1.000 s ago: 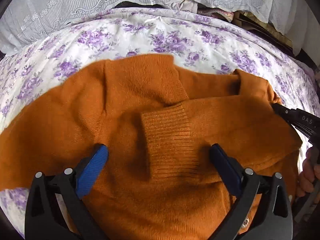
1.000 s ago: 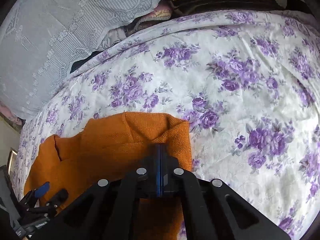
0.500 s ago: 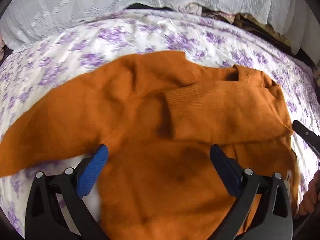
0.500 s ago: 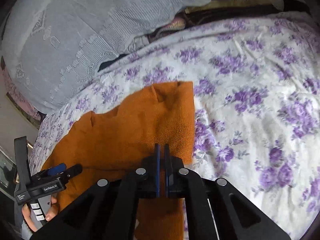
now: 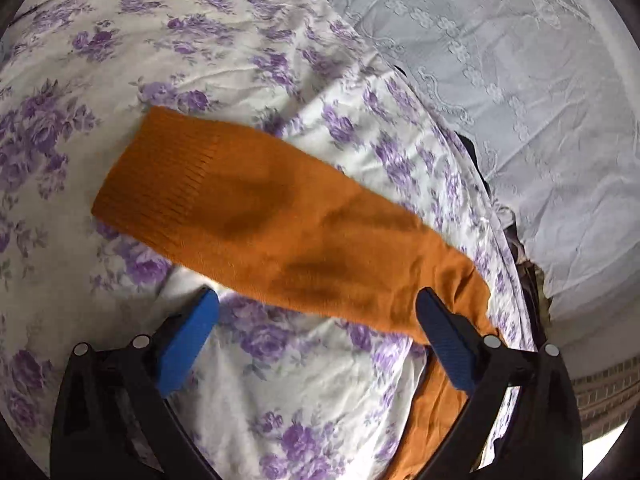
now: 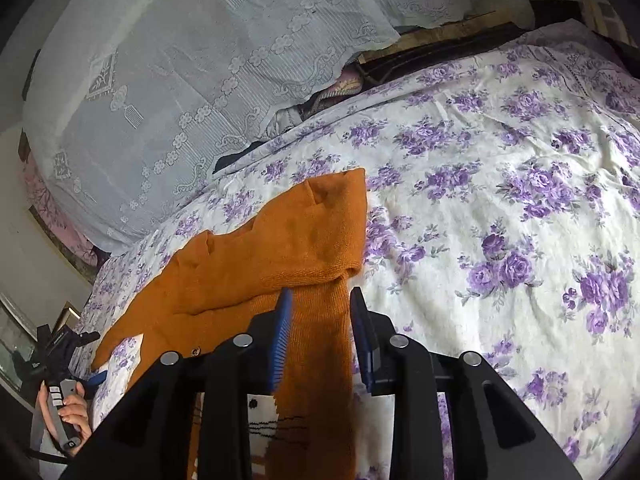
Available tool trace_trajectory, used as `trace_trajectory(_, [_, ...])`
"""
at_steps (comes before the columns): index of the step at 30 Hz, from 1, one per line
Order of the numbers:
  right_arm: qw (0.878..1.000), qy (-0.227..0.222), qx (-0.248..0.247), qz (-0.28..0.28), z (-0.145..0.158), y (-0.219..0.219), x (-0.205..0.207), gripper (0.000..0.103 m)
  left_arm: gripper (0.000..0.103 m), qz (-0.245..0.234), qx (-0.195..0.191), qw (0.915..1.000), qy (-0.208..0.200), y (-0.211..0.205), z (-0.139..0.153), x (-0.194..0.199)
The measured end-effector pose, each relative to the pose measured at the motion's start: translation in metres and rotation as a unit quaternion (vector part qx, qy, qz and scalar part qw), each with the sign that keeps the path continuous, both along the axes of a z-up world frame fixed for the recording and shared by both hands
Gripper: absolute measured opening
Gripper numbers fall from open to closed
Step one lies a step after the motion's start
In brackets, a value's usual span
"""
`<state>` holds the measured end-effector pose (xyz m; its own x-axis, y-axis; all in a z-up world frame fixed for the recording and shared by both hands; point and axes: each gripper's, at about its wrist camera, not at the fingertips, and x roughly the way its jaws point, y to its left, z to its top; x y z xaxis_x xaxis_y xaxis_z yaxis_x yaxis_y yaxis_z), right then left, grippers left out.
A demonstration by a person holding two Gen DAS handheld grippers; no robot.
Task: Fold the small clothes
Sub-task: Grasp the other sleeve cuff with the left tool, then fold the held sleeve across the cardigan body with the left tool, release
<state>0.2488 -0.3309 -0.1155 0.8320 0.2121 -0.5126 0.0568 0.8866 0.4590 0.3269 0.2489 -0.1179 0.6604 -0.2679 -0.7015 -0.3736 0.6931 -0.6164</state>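
Orange knitted sweater (image 6: 280, 256) lies on the purple-flowered bedsheet (image 6: 500, 200). My right gripper (image 6: 320, 312), jaws just parting, straddles its folded edge, released. My left gripper (image 5: 316, 316) gapes wide above its outstretched sleeve (image 5: 248, 208), grasping nothing.

Left wrist cam: close, angled down along sleeve (image 5: 256, 216) on floral bedsheet (image 5: 120, 40). Right wrist cam: close, shallower, faces lace curtain (image 6: 180, 80). Shared: orange sweater, bedsheet, curtain.
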Motion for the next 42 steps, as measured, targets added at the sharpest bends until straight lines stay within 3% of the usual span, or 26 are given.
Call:
trace_trajectory(1, [1.0,0.005,0.005,0.001,-0.002,-0.001,0.002,0.034,0.089,0.008,0.005,0.9999,0.003,0.001,0.0,0.004])
trace_trajectory(4, [1.0,0.017,0.023,0.0,-0.009,-0.005,0.006,0.034,0.061,0.03,0.025,0.9991,0.013,0.006,0.0,0.012])
trace_trajectory(8, [0.999,0.028,0.038,0.002,-0.014,-0.009,0.01,0.034,0.018,0.033,0.054,0.9978,0.02,0.013,0.002,0.009])
trace_trajectory(11, [0.999,0.031,0.041,0.006,-0.016,-0.009,0.012,0.034,0.008,0.017,0.102,0.9945,0.02,0.0,0.014,0.01])
trace_trajectory(15, [0.999,0.028,0.037,0.009,-0.015,-0.007,0.012,0.034,0.006,-0.016,0.202,0.9793,0.005,-0.037,0.043,0.014])
trace_trajectory(19, [0.999,0.029,0.037,0.012,-0.015,-0.007,0.014,0.034,0.006,-0.06,0.264,0.9624,-0.021,-0.08,0.071,0.023])
trace_trajectory(30, [0.998,0.034,0.048,0.016,-0.019,-0.009,0.018,0.034,0.006,-0.133,0.301,0.9426,-0.055,-0.162,0.104,0.039])
trace_trajectory(42, [0.997,0.028,0.063,0.018,-0.02,-0.011,0.025,0.034,0.006,-0.194,0.323,0.9238,-0.071,-0.245,0.109,0.052])
